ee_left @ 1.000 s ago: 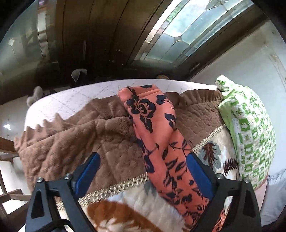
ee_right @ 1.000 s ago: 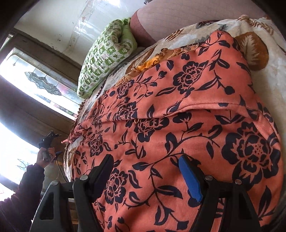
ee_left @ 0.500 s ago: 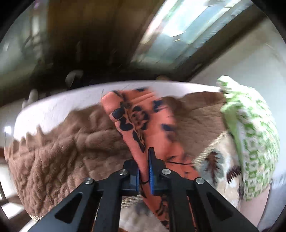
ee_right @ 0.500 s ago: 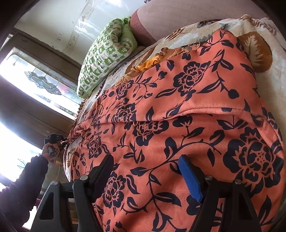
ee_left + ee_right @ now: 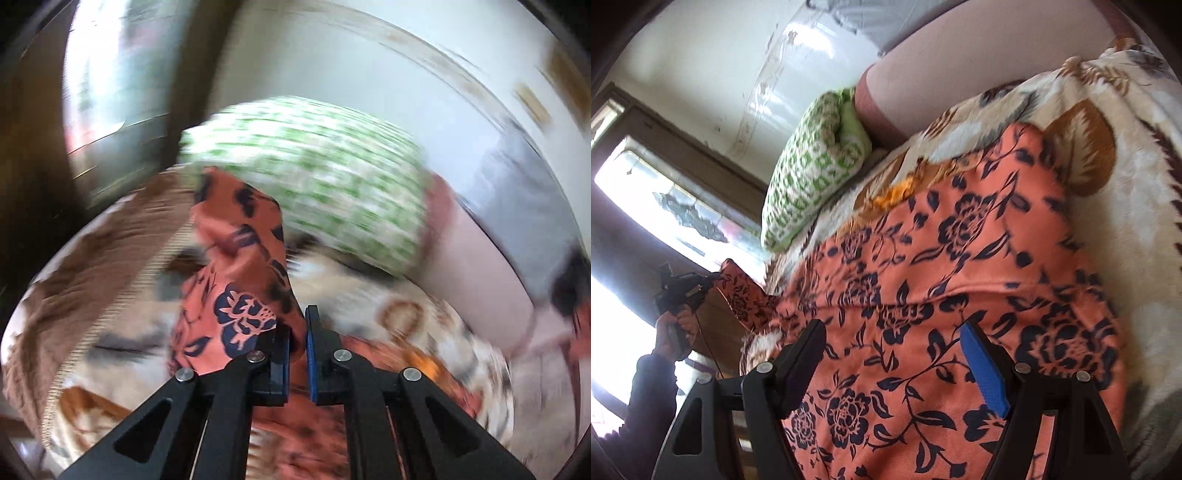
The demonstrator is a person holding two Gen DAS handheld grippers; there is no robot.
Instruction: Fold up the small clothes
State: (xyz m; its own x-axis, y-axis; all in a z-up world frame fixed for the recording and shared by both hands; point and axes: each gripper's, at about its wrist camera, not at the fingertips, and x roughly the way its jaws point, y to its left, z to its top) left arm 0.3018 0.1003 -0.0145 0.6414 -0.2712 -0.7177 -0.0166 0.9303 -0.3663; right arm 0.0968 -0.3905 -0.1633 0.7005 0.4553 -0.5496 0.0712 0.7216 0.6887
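Note:
An orange garment with dark blue flowers (image 5: 960, 266) lies spread on a bed. My left gripper (image 5: 297, 332) is shut on one end of the garment (image 5: 240, 266) and holds that strip lifted off the bed; the view is blurred. In the right wrist view the left gripper (image 5: 679, 291) shows at the far left, held in a hand, with the sleeve-like end raised. My right gripper (image 5: 894, 347) is open, its jaws wide apart just above the garment's middle, holding nothing.
A green and white patterned pillow (image 5: 812, 177) lies at the head of the bed, also in the left wrist view (image 5: 314, 177). A floral cream blanket (image 5: 1126, 166) and a brown quilt (image 5: 92, 288) cover the bed. A window (image 5: 676, 206) and a white wall are behind.
My left gripper closed on the garment's end, then lifted it and swung towards the pillow. The right gripper stayed open over the garment and shifted slightly.

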